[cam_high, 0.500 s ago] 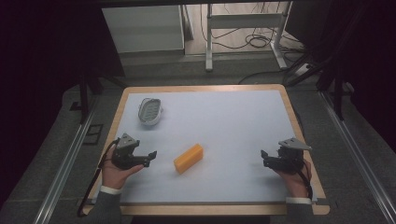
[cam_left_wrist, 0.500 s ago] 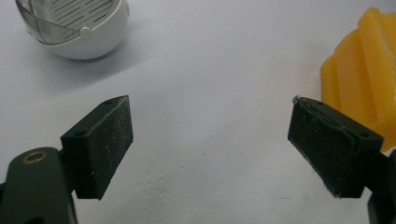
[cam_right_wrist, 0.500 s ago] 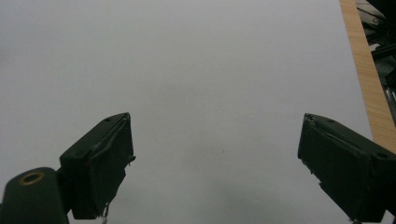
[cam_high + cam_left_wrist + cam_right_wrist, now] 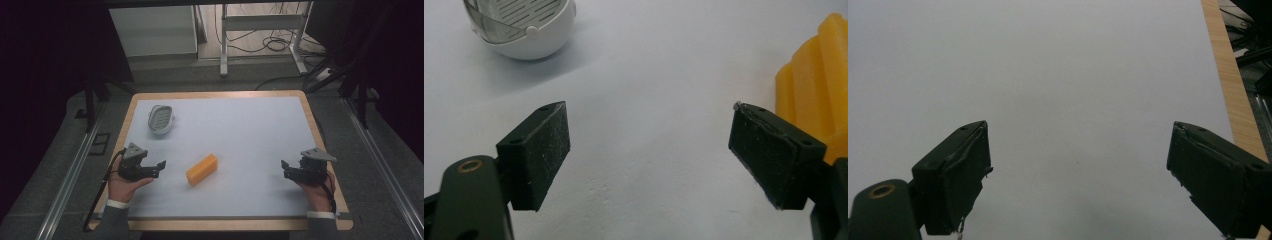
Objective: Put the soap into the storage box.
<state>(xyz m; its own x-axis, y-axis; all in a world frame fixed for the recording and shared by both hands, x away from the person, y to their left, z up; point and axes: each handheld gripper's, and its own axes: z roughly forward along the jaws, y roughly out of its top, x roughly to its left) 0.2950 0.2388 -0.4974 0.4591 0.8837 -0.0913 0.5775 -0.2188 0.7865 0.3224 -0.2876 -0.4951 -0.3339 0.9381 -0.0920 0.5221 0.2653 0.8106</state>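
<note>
- Lying on the white table top (image 4: pixel 250 130), near its front middle: one orange ridged block (image 4: pixel 202 169), long side set on a diagonal, resting free
- Left gripper (image 4: pixel 159 165): held in the person's left hand (image 4: pixel 122 184) at the table's front left, jaws spread wide with only bare table between them; the block sits just beside its right jaw, apart from the pad
- Right gripper (image 4: pixel 285 167): held at the front right, well apart from the block, jaws spread wide over bare table, pinching nothing
- White oval dish (image 4: pixel 161 119): stands at the far left of the table, behind the left gripper; slotted insert inside, no other contents visible
- Wooden table edge (image 4: pixel 320 131): frames the white top
</note>
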